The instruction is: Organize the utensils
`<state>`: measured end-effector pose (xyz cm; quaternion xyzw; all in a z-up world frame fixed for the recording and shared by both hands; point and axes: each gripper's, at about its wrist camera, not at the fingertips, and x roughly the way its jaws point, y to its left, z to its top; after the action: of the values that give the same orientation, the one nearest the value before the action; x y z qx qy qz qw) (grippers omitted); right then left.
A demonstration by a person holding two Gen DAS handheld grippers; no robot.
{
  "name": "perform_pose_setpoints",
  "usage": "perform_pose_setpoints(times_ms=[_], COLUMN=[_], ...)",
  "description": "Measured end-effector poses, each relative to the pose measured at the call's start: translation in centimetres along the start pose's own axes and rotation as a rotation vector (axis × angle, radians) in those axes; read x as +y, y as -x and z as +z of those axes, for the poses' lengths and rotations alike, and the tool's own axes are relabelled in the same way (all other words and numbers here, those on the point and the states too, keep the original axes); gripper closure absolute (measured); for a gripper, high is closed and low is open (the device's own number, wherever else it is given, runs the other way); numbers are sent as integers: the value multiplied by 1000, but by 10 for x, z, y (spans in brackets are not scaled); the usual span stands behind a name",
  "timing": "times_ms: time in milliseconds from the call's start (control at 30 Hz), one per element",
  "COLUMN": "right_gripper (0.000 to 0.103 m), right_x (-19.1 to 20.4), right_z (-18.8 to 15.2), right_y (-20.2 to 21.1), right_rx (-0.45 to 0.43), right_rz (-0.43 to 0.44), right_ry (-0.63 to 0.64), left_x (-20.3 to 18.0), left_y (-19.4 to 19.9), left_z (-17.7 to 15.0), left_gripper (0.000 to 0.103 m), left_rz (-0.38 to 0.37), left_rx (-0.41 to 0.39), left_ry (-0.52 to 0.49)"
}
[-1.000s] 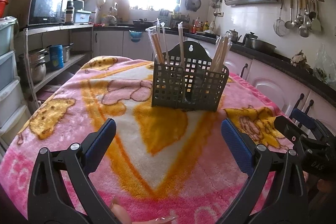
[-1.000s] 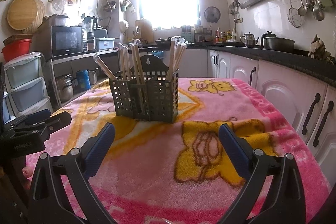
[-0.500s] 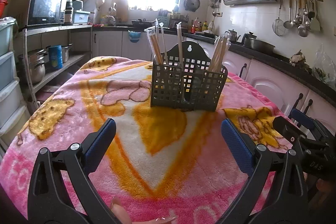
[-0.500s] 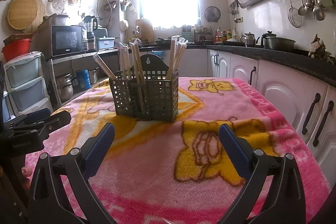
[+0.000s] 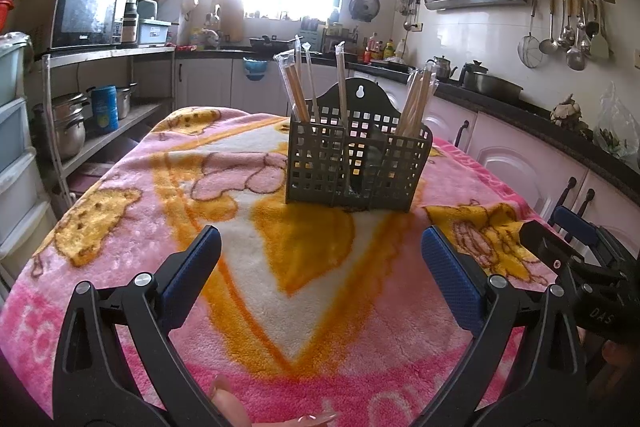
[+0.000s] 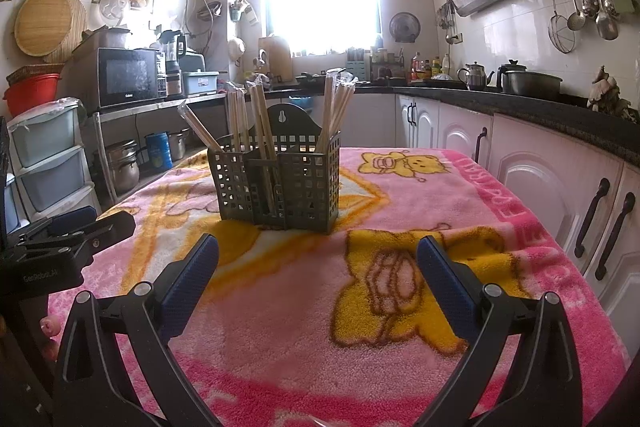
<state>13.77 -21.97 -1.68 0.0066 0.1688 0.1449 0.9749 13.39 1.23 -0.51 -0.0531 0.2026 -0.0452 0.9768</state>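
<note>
A dark grey slotted utensil caddy (image 5: 356,163) (image 6: 280,183) stands upright in the middle of the table on a pink and yellow blanket (image 5: 280,267) (image 6: 400,307). Several wrapped chopstick pairs (image 5: 294,83) (image 6: 256,123) stick up out of its compartments. My left gripper (image 5: 320,247) hovers open over the blanket, short of the caddy, with nothing between its fingers. My right gripper (image 6: 316,253) is open and empty too, closer to me than the caddy. Each gripper shows at the edge of the other's view.
White cabinets (image 6: 540,179) under a black counter run along the right of the table. A metal shelf with pots (image 5: 72,127) and plastic drawers (image 6: 48,163) stand on the left. A fingertip (image 5: 228,403) shows at the bottom of the left wrist view.
Both views have shifted only slightly; the left gripper has crept a little toward the caddy. Both grippers stay open and empty.
</note>
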Motion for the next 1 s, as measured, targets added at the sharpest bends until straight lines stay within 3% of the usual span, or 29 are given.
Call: perform_pose_setpoints(times_ms=[667, 1000], right_gripper=[6, 6], right_x=[-1, -21], right_z=[-1, 1], right_y=[-1, -1], right_rx=[3, 38], right_rz=[-2, -38], right_ry=[2, -21], left_x=[4, 34], left_y=[-1, -8], left_z=[-1, 5], left_gripper=[11, 11], left_rz=[-13, 30], left_rx=[14, 92], left_ry=[12, 100])
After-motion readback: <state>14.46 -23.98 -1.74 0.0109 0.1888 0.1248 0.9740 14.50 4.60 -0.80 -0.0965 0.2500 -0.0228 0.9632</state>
